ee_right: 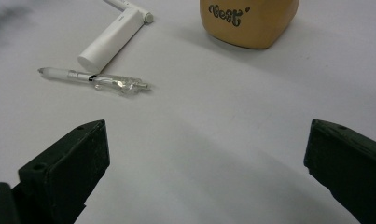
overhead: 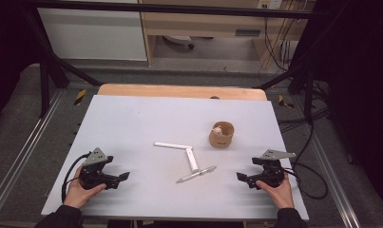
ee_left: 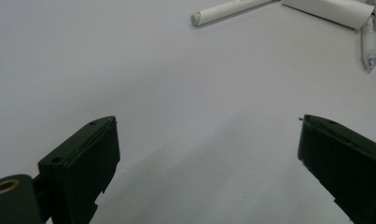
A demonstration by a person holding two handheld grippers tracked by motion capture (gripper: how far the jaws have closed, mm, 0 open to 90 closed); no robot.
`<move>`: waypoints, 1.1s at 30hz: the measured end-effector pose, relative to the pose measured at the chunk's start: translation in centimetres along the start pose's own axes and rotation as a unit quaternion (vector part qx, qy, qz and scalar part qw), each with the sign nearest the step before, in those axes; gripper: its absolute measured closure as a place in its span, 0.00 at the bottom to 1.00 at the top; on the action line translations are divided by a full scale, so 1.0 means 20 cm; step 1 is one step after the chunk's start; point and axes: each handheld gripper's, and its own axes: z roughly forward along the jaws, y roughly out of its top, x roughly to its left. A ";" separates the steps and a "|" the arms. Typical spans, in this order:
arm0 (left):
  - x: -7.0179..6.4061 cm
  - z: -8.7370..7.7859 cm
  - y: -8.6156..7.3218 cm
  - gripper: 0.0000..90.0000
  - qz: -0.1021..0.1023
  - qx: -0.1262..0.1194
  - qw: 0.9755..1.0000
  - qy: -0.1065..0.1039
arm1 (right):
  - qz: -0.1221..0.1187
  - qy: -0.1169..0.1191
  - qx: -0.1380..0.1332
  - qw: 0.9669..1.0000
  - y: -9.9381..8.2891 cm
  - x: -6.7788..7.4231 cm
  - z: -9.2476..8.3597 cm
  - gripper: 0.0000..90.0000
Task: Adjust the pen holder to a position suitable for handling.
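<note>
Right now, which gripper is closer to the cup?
Right. The right gripper sits just below the cup; the left gripper is far across the table.

Pale grey table [overhead: 132,123] bearing two white sticks [overhead: 172,145] [overhead: 192,158] meeting at a corner, a clear pen [overhead: 196,174] touching one, a tan cup [overhead: 221,135] apart

**Matt board, glossy plastics**

The tabletop [overhead: 132,123] is showing a smooth matt grey sheet over wood. The pen [ee_right: 94,80] is gleaming as clear plastic, the white tubes [ee_right: 112,41] looking satin, the tan cup [ee_right: 248,21] glossy.
</note>
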 end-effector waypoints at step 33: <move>0.01 0.00 -0.01 0.06 0.001 0.002 1.000 0.006 | -0.027 -0.016 0.004 1.000 0.21 0.07 0.07 0.02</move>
